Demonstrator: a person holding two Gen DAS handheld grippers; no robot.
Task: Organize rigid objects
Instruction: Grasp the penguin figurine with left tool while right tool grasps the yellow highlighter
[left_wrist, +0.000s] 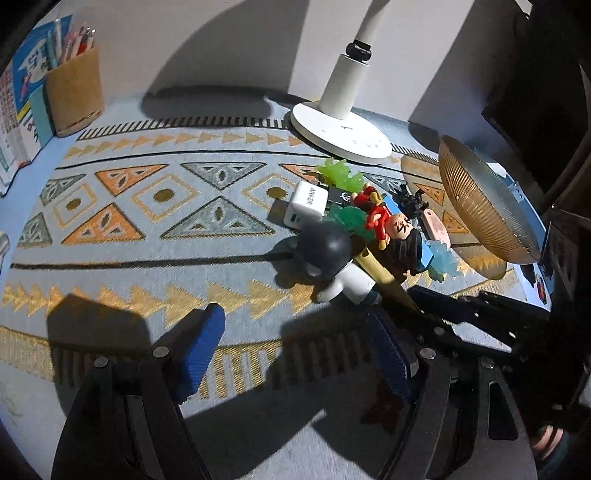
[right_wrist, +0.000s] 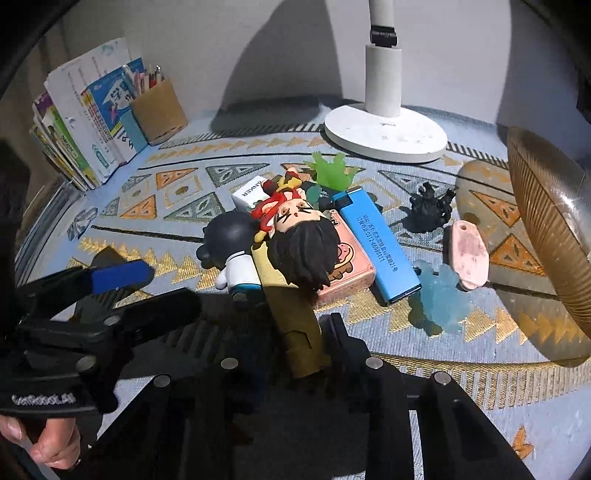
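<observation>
My right fingers (right_wrist: 295, 336) are pinching the tan legs of a dark-haired toy figurine in tan trousers (right_wrist: 295, 258), which lies on its back atop a heap of small things in the middle of the tabletop (right_wrist: 258, 461), on its blue patterned cloth (right_wrist: 480, 373). My left fingers (left_wrist: 291, 350) stand spread with nothing between them, near the heap on its left side. Just beside the figurine on that side lies a black-headed toy with a white body (right_wrist: 232, 254). Under its head sit a pink rectangular box (right_wrist: 351, 273) and a long blue rectangular block (right_wrist: 376, 243). A white charger cube (left_wrist: 306, 208), a translucent green spiky piece (right_wrist: 332, 171), a pale blue translucent piece (right_wrist: 439, 299), a black spiky piece (right_wrist: 430, 210) and a pink oval tag (right_wrist: 467, 258) lie around them. A ribbed amber glass bowl (right_wrist: 546, 236) stands tilted by the right edge. A white lamp base (right_wrist: 384, 134) sits toward the back edge, and a tan pen cup (right_wrist: 159, 110) with books (right_wrist: 81, 122) stands in the back left corner.
</observation>
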